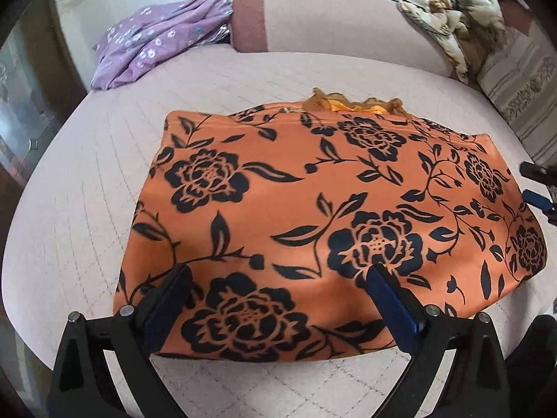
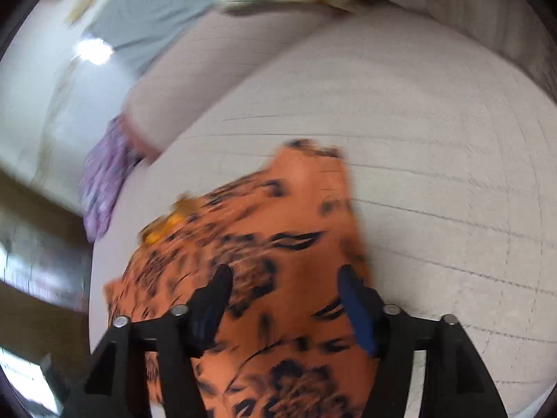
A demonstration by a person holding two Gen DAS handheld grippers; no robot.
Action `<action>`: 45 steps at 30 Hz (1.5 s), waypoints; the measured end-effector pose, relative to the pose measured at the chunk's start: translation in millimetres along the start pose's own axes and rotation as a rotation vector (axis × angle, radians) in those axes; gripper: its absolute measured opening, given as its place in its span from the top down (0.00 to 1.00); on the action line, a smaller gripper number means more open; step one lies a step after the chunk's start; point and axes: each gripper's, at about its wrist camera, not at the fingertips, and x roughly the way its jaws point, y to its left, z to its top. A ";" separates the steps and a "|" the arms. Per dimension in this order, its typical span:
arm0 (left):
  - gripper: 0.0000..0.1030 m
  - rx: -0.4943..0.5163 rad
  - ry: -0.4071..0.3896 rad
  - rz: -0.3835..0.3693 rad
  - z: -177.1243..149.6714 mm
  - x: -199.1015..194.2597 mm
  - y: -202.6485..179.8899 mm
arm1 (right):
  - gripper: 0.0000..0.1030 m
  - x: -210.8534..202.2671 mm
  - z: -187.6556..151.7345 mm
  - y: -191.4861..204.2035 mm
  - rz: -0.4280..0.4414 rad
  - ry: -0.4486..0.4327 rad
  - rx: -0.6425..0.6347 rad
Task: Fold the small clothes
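Hovering over orange floral garment (image 1: 313, 209): left hand-held gripper (image 1: 278, 278) spread wide, right hand-held gripper (image 2: 283, 278) apparently released too

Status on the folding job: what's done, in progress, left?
Done: orange fabric garment with black flower print lies folded into a flat block on the pale quilted bed cover. In hand: nothing; left claw and right claw are both open over it. Left: crumpled purple floral garment and cream-and-brown patterned cloth sit unfolded.

You see an orange garment (image 1: 313, 216) printed with black flowers and leaves, a yellow-orange frill (image 1: 348, 102) at its far edge. It lies on pale pink quilted bedding (image 1: 87, 191); the purple cloth (image 1: 156, 38) has small white flowers.
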 end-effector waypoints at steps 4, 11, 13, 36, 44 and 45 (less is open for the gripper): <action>0.03 -0.009 0.002 -0.005 -4.2 -4.1 4.5 | 0.26 20.3 -27.5 -6.7 -0.024 0.077 -0.045; 0.03 -0.027 0.004 -0.001 -10.6 -5.8 14.5 | 0.18 -30.6 -37.9 20.2 0.040 -0.036 -0.083; 0.03 -0.033 0.017 0.002 -10.4 -1.8 15.4 | 0.17 -19.5 -55.4 21.9 0.032 0.015 -0.114; 0.03 -0.029 0.010 0.008 -8.9 0.1 20.3 | 0.17 -40.1 -111.5 -41.3 0.105 0.025 0.206; 0.03 0.013 0.005 0.007 -7.1 -0.8 2.0 | 0.16 -24.3 -91.2 -64.3 0.190 -0.022 0.356; 0.03 0.020 0.002 0.010 -7.1 -1.5 0.8 | 0.16 -23.4 -89.4 -66.8 0.201 -0.038 0.369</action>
